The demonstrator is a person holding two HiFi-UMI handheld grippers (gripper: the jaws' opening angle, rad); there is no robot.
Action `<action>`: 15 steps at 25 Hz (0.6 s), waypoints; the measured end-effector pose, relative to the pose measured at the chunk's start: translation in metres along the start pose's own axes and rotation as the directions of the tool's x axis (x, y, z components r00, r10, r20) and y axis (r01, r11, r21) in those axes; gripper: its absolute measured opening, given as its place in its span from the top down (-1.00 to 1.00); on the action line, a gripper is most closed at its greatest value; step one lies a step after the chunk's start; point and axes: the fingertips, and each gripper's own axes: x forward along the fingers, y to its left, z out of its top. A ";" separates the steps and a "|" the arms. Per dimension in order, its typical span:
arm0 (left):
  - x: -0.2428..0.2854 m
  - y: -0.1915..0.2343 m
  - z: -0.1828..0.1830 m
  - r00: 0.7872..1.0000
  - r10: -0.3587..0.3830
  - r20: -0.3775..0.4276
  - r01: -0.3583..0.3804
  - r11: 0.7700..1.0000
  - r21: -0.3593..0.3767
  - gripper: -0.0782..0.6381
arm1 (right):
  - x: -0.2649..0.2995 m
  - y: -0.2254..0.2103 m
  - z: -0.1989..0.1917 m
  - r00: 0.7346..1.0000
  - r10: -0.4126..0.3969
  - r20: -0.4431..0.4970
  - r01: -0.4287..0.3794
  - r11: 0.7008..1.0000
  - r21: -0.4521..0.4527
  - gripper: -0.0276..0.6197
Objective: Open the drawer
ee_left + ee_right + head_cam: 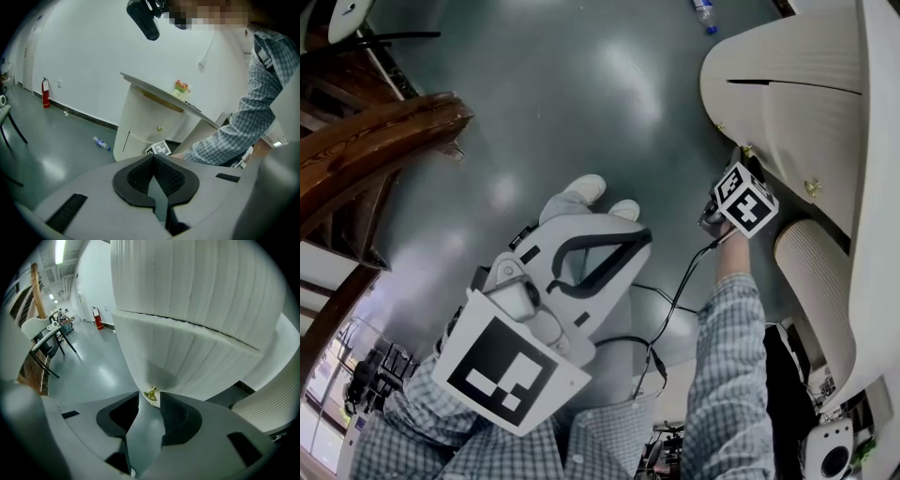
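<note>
A cream ribbed cabinet (pixel 787 103) stands at the right, with a drawer front (pixel 187 357) under a dark seam and a small brass knob (pixel 150 393) on it. My right gripper (pixel 150 401) is open at that drawer, the knob sitting between its fingertips with a gap on each side. In the head view the right gripper (pixel 737 167) points at the knob (pixel 747 150), its marker cube just behind. My left gripper (pixel 605 199) is held over the floor, apart from the cabinet, shut on nothing (pixel 152 158). It looks toward the cabinet (pixel 140 117) and a knob (pixel 160 128).
A water bottle (pixel 704 13) lies on the grey floor near the cabinet's far side. Dark wooden furniture (pixel 366 150) fills the left. A chair (pixel 47 341) and a fire extinguisher (pixel 99 318) stand farther off. A second ribbed unit (pixel 811 272) sits close below the cabinet.
</note>
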 end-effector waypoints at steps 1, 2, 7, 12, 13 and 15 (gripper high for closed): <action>0.000 0.000 0.000 1.000 -0.001 -0.001 0.001 1.000 -0.001 0.77 | 0.001 0.000 0.001 1.000 0.000 0.000 0.000 1.000 0.008 0.55; -0.001 0.000 0.000 1.000 -0.002 -0.002 0.002 1.000 -0.002 0.77 | 0.002 0.000 0.001 1.000 0.001 0.000 -0.001 1.000 0.015 0.55; -0.001 -0.001 -0.003 1.000 -0.006 -0.010 0.006 1.000 -0.005 0.77 | 0.008 -0.001 0.000 1.000 -0.019 -0.012 0.019 1.000 0.004 0.60; -0.001 -0.001 -0.007 1.000 -0.007 -0.012 0.007 1.000 0.000 0.77 | 0.008 0.001 0.000 1.000 -0.018 -0.007 0.018 1.000 0.003 0.63; -0.001 -0.001 -0.008 1.000 -0.007 -0.013 0.007 1.000 0.000 0.77 | 0.009 0.000 0.000 1.000 -0.019 -0.007 0.019 1.000 -0.002 0.63; -0.001 -0.003 -0.011 1.000 -0.010 -0.016 0.010 1.000 -0.001 0.77 | 0.008 0.000 -0.001 1.000 -0.021 -0.012 0.020 0.999 -0.025 0.64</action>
